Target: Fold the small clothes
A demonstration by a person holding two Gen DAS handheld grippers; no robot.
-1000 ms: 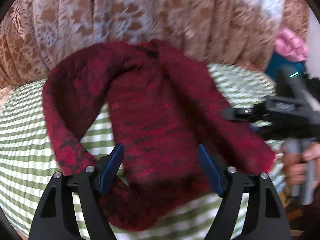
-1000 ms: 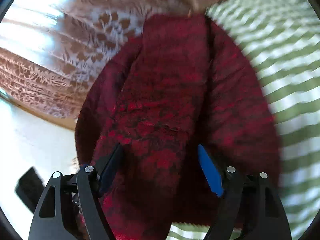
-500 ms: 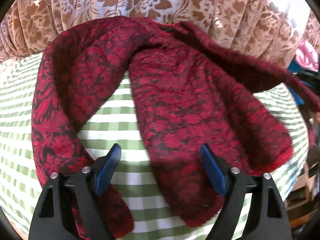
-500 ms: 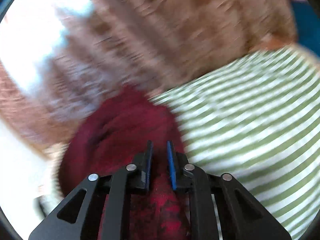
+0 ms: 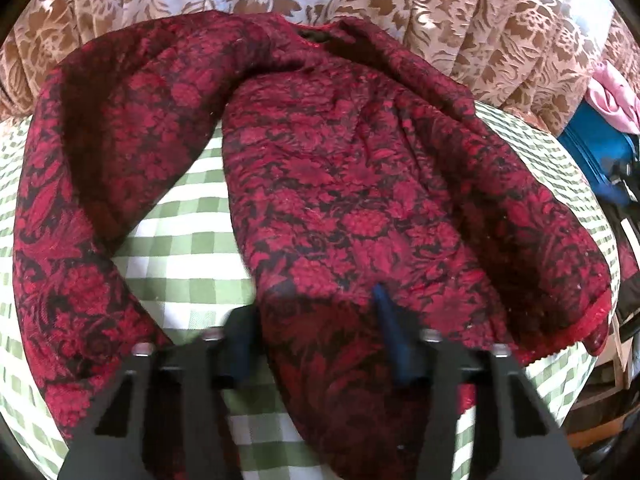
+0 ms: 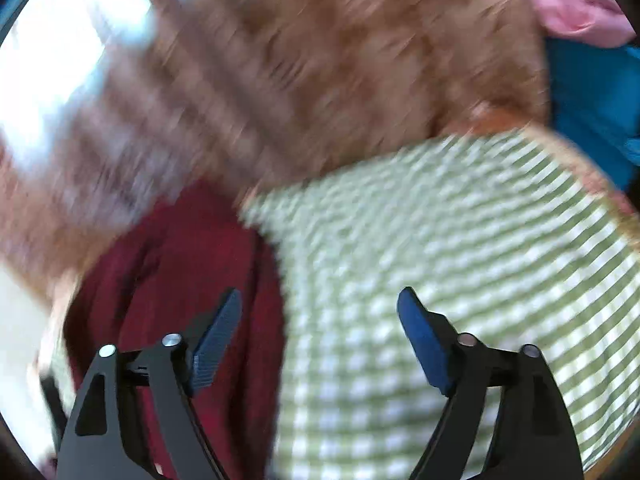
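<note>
From my left wrist camera, reading left to right: one sleeve of the red patterned garment (image 5: 352, 208) curves down the left side over the green-and-white checked cloth (image 5: 188, 248); the body of the garment lies spread flat across the middle, its neckline at the far edge against the brown floral curtain (image 5: 480, 20); the other sleeve lies folded in along the right side of the body, ending in a red hem near the cloth's right edge. My left gripper (image 5: 316, 340) stands over the near hem with its blue pads (image 5: 394, 344) partly apart, the fabric lying between them; the pads are blurred, and I cannot tell whether they press the fabric. At far right sit a pink item (image 5: 612, 96) and a blue item (image 5: 600, 152). From my right wrist camera, heavily blurred: the same garment (image 6: 180, 280) lies at lower left, partly behind the left finger; my right gripper (image 6: 320, 332) has its fingers spread wide and grips nothing, poised over the checked cloth (image 6: 460, 260), which fills the centre and right.
</note>
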